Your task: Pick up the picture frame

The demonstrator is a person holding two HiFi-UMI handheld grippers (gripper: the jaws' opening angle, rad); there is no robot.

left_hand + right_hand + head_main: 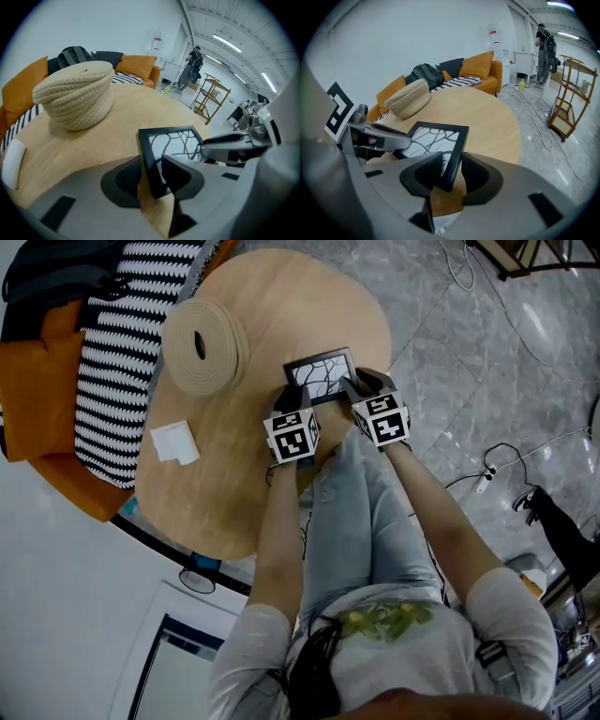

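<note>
Head view: we see the black rectangular picture frame flat on the rounded pale-wood surface, with the left tongs and right tongs at its near corners. Left gripper view: jaws wide, astride a smooth rail. Right gripper view: likewise, on the opposite rail.

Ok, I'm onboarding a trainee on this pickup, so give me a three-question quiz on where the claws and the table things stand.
1. True or false: the right claw straddles the coiled rope basket.
2. What stands between the left claw's jaws? A) the picture frame's edge B) the white folded sheet C) nothing
3. Fill in: the picture frame's border is ___.
Key: 1 false; 2 A; 3 black.
</note>
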